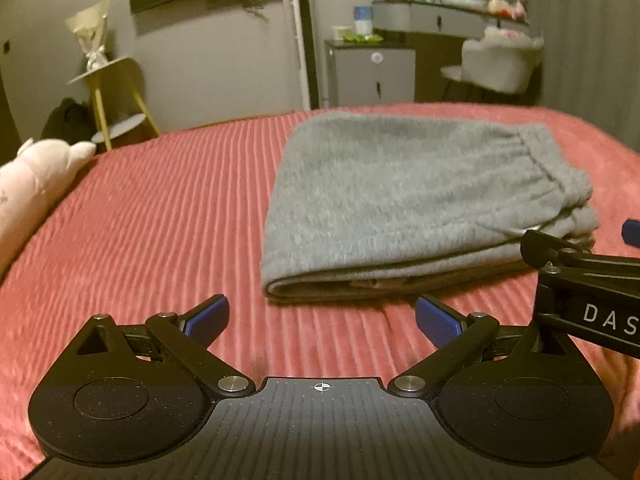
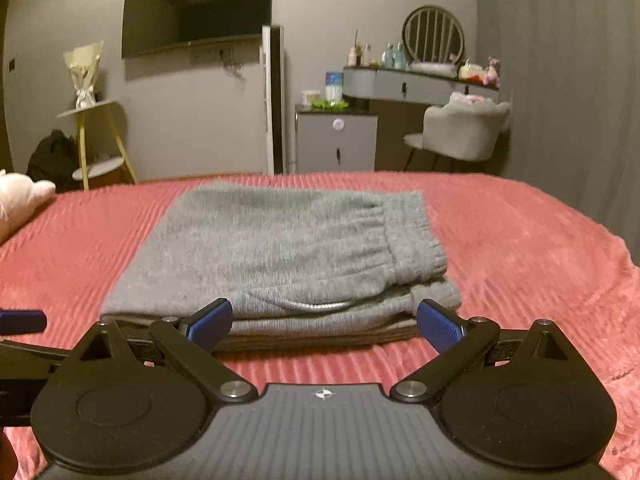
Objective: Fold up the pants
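Dim grey-walled bedroom: wall-mounted television (image 2: 198,10), vanity desk (image 2: 416,82) with round mirror (image 2: 434,34), grey chair (image 2: 464,130).

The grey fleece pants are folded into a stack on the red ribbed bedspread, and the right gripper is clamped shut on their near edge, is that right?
Not quite. The grey fleece pants do lie folded in a stack on the red ribbed bedspread, but the right gripper is open, its blue pads spread wide just short of the near edge and holding nothing. The right wrist view shows this.
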